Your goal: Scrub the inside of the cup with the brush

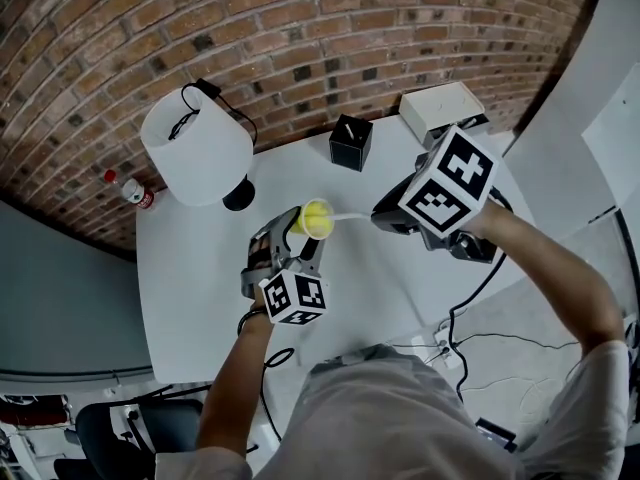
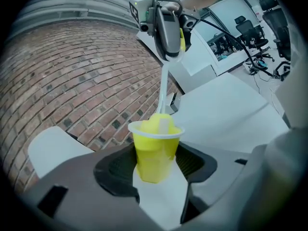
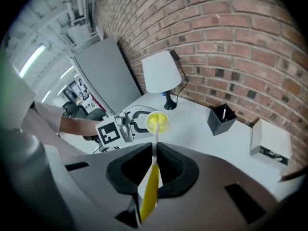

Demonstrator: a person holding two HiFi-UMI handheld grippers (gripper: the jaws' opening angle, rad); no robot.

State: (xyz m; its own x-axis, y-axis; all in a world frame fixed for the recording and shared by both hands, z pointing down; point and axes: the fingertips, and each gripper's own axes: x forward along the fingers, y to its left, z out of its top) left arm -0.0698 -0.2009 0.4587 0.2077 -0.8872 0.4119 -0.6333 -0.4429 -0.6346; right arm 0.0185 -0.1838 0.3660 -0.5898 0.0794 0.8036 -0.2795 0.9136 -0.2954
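A yellow plastic cup (image 1: 317,219) is held upright above the white table (image 1: 195,288), with my left gripper (image 1: 303,236) shut on its lower half. In the left gripper view the cup (image 2: 156,150) sits between the dark pads, and the brush's yellow sponge head (image 2: 159,123) fills its mouth. The thin white shaft (image 2: 163,88) runs up to my right gripper (image 2: 169,57). My right gripper (image 3: 154,170) is shut on the brush's yellow handle (image 3: 150,186), which points down into the cup (image 3: 157,122).
A white lamp (image 1: 197,146) stands at the table's back left, with a red-capped bottle (image 1: 130,190) beside it. A black pen box (image 1: 351,142) and a white box (image 1: 440,111) sit near the brick wall. Cables (image 1: 470,328) trail on the floor at the right.
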